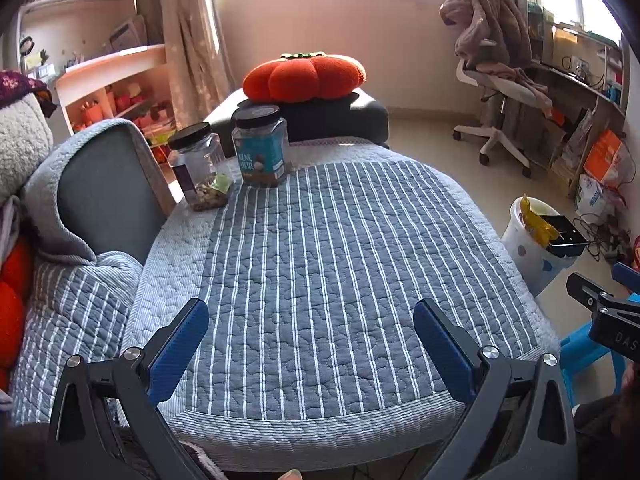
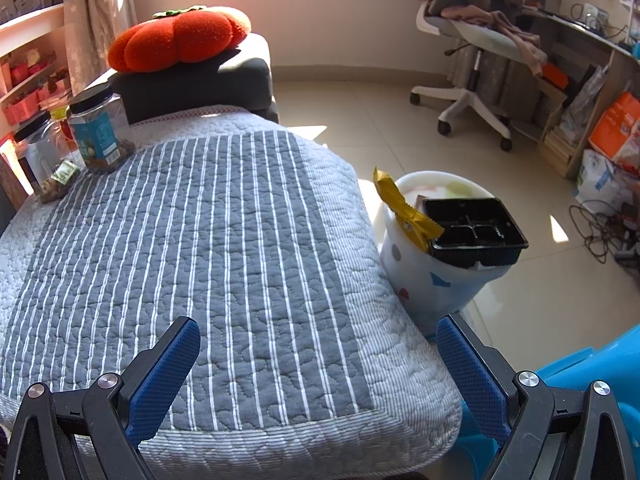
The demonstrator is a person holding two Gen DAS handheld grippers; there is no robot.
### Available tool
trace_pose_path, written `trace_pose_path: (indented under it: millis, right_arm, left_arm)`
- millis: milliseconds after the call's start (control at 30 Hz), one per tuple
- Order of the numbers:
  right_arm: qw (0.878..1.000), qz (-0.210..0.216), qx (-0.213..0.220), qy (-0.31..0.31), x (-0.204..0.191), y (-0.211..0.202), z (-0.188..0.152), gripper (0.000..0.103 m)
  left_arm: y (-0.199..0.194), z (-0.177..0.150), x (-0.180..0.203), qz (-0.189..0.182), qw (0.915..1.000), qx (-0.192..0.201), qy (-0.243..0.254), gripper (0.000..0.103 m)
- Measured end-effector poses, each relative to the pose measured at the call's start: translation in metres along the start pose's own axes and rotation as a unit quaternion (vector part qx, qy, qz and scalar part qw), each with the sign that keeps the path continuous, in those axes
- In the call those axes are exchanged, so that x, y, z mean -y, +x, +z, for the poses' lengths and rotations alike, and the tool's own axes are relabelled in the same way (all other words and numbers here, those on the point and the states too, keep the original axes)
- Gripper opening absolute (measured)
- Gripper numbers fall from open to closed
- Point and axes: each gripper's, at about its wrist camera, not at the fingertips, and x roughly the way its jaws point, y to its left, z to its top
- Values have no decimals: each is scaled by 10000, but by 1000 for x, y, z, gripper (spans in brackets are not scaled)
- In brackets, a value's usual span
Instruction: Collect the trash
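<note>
**Both grippers empty over the quilt**

Your left gripper (image 1: 312, 344) and right gripper (image 2: 318, 364) hover with fingers wide, holding nothing, above the grey striped quilted cover (image 2: 224, 248). The crumpled yellow wrapper (image 2: 404, 212) and black plastic tray (image 2: 476, 228) sit in the white spotted bin (image 2: 428, 284) on the floor, right.

The striped quilted cover (image 1: 320, 248) lies bare across its middle and near edge, leaving open passage over that whole stretch. At its far left corner two black-lidded jars (image 1: 260, 146) stand just beside each other, with a red pumpkin cushion (image 1: 304, 78) on a dark block past the far edge, so a low approach there is obstructed. Off the right edge the white bin (image 2: 432, 280) stands close against the cover, its mouth largely taken up by a black tray (image 2: 476, 228) and a yellow wrapper (image 2: 404, 212), and a blue plastic item (image 2: 592, 368), seemingly a stool, narrows the floor beside it.
</note>
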Motion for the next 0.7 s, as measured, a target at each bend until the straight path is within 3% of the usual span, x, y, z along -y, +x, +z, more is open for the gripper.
trace_pose_path:
  millis: [700]
  right_arm:
    - [10000, 1, 0, -3, 1, 0, 0, 98]
  left_arm:
    - [1, -1, 1, -43, 10000, -29, -19, 103]
